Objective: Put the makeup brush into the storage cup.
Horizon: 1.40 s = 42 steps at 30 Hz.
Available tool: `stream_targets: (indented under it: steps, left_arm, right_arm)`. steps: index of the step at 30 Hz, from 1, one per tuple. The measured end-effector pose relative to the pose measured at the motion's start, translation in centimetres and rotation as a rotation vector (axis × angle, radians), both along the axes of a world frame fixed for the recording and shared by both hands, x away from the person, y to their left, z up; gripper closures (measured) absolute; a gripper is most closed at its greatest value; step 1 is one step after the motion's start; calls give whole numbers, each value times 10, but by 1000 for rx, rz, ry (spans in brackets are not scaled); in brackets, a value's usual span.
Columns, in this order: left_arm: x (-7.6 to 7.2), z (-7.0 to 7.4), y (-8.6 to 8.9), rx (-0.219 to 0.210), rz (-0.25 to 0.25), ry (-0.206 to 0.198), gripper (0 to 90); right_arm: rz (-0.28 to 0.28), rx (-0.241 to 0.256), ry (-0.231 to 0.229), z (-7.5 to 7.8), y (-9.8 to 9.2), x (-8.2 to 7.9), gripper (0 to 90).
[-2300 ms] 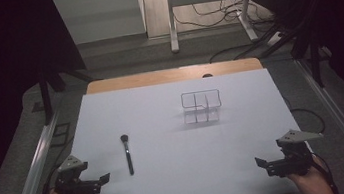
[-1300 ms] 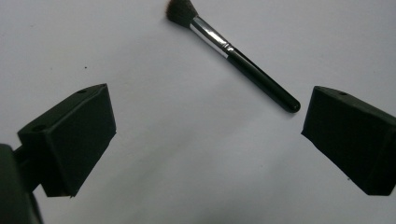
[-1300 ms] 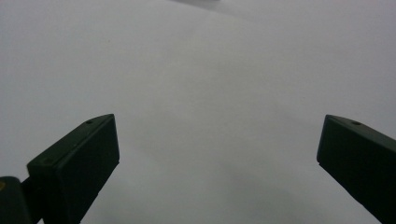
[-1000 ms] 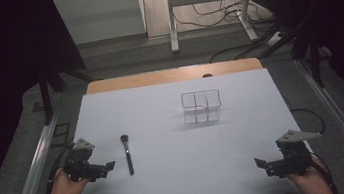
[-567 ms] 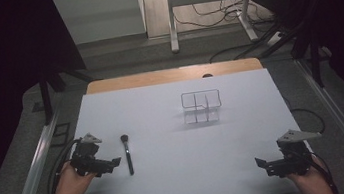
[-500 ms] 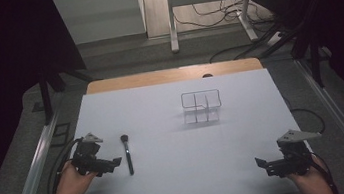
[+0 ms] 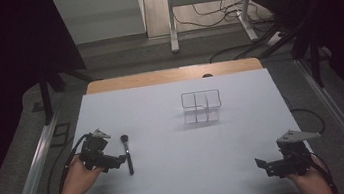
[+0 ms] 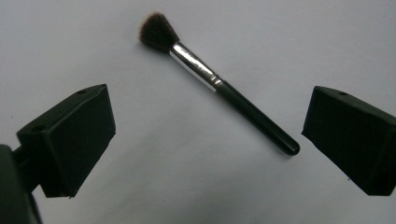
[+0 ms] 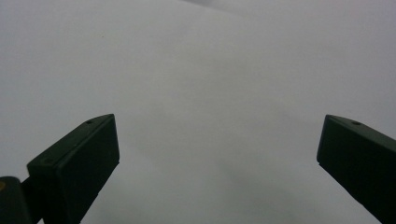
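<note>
Left claw spread wide around the brush; right claw spread too.

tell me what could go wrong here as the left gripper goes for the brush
1. The brush lies flat and thin on the table; the open left gripper may scrape the surface or pinch past the handle.
2. The handle looks round, so a one-sided nudge could roll it away.
3. Its tip sits near one jaw, so an end grip could let it swing.

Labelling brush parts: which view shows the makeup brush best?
The left gripper view: the makeup brush lies close up between the open jaws, with bristles, silver ferrule and black handle distinct. The high view shows it as a small dark stick beside the left gripper.
</note>
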<state>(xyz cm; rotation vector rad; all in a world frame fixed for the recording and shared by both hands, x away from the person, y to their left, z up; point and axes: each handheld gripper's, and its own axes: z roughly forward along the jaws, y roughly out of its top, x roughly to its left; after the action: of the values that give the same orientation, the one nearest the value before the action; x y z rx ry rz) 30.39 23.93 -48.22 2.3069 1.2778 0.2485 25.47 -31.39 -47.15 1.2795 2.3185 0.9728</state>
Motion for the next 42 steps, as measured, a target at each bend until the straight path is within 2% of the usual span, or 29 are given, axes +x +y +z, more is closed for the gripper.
stream_targets:
  steps: [10, 14, 24, 28, 32, 42]
  left_arm:
    - [9, -3, -12, 11, -11, 21, 30]
    - [13, -4, -17, 30, -10, 27, 28]
    - [22, -3, -31, 42, -19, 33, 22]
    - [25, -9, -31, 46, 2, 47, 18]
    - [26, -17, -32, 68, 1, 67, 20]
    - [28, -30, -36, 76, 0, 103, 26]
  right_arm:
    - [3, 1, 10, 0, 1, 0, 0]
    - [5, 0, 9, -1, 1, 0, 0]
    - [8, -1, 12, -1, 0, 0, 0]
    - [9, -3, 16, -2, 1, 0, 0]
    - [11, -6, 21, -2, 1, 0, 0]
    - [16, -9, 28, -3, 2, 0, 0]
